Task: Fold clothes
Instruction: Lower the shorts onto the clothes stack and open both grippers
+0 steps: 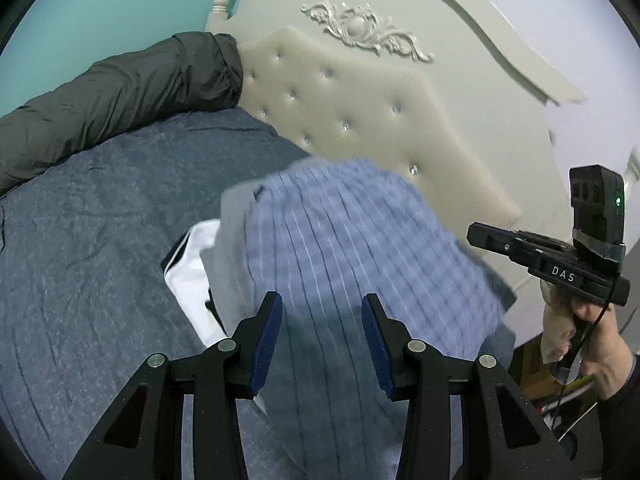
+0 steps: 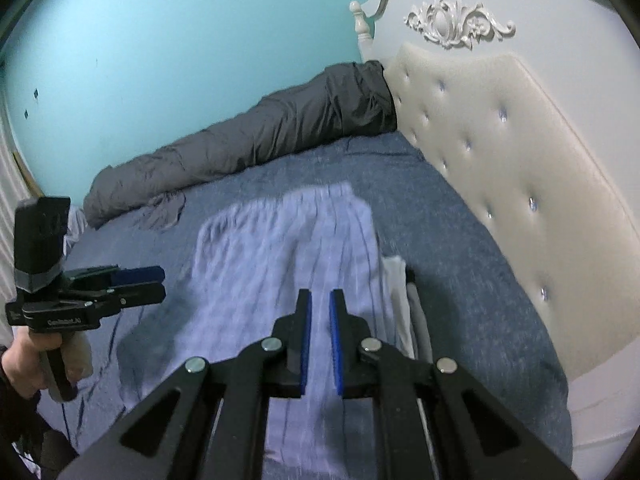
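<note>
Jaws hang over soft ribbed blue garment (image 1: 340, 240)

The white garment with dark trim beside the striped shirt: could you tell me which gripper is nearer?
Left. The white garment lies just left of the left gripper; the right gripper hovers across the striped shirt.

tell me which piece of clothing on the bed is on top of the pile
The blue striped shirt is on top; the white garment with dark trim pokes out from underneath it at one side.
</note>
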`<state>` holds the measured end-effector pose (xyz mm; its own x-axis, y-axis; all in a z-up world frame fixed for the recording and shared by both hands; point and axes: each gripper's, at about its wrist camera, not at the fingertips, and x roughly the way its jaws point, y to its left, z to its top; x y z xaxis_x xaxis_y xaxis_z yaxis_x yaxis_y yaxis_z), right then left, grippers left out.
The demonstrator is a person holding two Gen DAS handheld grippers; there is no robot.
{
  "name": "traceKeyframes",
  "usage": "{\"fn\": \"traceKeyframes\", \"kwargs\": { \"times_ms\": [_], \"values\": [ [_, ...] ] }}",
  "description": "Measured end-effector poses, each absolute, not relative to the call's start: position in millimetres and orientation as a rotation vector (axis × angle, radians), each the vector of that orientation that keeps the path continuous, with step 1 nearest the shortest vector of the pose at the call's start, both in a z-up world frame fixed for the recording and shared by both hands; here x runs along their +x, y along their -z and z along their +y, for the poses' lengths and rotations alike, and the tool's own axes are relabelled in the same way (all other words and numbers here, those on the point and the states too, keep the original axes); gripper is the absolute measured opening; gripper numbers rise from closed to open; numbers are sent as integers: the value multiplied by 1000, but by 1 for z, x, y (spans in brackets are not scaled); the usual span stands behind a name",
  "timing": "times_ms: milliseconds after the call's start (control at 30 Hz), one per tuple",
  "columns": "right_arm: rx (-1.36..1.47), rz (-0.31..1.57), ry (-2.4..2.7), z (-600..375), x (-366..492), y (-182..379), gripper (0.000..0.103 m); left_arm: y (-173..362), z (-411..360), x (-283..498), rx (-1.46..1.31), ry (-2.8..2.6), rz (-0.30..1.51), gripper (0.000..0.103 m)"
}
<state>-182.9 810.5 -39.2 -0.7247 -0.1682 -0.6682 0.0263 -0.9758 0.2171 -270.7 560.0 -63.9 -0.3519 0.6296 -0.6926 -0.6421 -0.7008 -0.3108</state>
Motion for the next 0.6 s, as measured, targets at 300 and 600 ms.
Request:
{"fn": "traceKeyframes", "kwargs": {
  "times_ms": [300, 600],
  "values": [
    [1150, -380, 2930, 822, -161, 59, 8, 84, 558, -259, -1140, -2116, 61, 45],
    [1064, -365, 2901, 806, -142, 54, 8, 73, 543, -230, -1084, -2140, 66, 45]
  ]
}}
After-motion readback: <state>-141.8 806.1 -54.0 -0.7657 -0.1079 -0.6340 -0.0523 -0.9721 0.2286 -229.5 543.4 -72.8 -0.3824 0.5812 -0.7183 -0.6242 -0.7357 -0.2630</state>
